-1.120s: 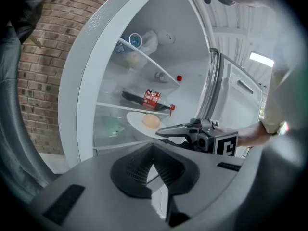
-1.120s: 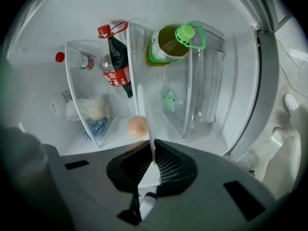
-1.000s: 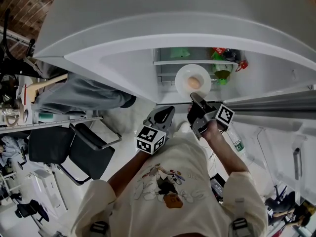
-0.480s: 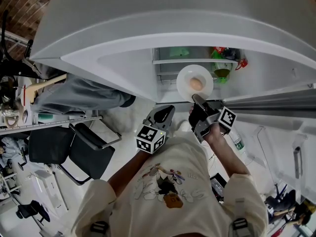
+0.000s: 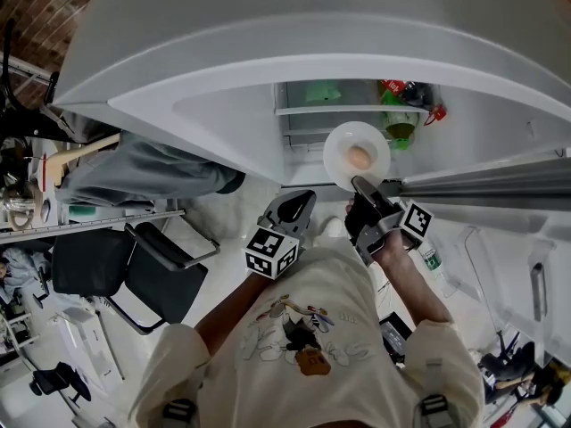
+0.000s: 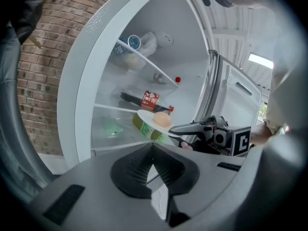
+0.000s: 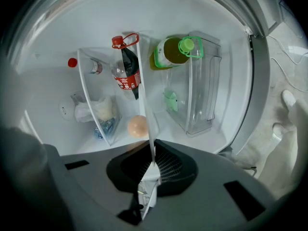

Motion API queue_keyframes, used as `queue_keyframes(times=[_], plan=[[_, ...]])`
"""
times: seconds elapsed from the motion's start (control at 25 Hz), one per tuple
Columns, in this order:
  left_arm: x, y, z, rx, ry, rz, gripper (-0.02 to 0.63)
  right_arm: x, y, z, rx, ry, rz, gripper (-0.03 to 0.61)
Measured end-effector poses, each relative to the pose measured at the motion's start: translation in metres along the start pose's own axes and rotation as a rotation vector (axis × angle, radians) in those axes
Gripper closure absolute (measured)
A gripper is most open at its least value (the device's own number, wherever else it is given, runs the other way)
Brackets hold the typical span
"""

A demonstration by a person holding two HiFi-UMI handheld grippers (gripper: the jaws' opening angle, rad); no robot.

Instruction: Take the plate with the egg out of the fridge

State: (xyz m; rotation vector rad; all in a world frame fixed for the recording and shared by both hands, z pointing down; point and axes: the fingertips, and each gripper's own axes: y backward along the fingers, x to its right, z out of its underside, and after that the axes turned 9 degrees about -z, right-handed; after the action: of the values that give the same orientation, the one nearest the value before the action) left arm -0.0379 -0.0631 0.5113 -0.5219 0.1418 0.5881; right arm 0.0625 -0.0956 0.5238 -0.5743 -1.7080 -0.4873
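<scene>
A white plate (image 5: 343,141) with a tan egg (image 5: 359,157) on it hangs in front of the open fridge's shelves. My right gripper (image 5: 359,184) is shut on the plate's near rim. In the right gripper view the plate (image 7: 152,129) shows edge-on as a thin white line between the jaws, the egg (image 7: 137,126) on its left. My left gripper (image 5: 299,205) hangs lower left of the plate, shut and holding nothing. From the left gripper view the plate (image 6: 147,119), egg (image 6: 162,120) and right gripper (image 6: 179,129) lie ahead, beyond the shut left gripper (image 6: 154,150).
Inside the fridge are a cola bottle (image 7: 127,73), a green-capped bottle (image 7: 173,49), a clear drawer (image 7: 197,90) and a plastic bag (image 7: 96,109). The open fridge door (image 5: 486,185) stands to the right. A black chair (image 5: 134,275) is on the floor at left.
The right gripper has carried the plate with the egg a little to the right and outward from the shelf. The left gripper has stayed where it was.
</scene>
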Motion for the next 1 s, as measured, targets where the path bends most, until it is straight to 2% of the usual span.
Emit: queue_keyframes(times=[0.64,1.0], plan=[[0.006,0.014,-0.012,0.029,-0.008,-0.006,0.604,-0.033,0.021,0.013,0.015,-0.018,-0.048,0.555],[0.002,0.031,-0.040,0.084,0.009,-0.019,0.604,-0.043,0.037,0.015,0.036,-0.023,-0.051,0.555]])
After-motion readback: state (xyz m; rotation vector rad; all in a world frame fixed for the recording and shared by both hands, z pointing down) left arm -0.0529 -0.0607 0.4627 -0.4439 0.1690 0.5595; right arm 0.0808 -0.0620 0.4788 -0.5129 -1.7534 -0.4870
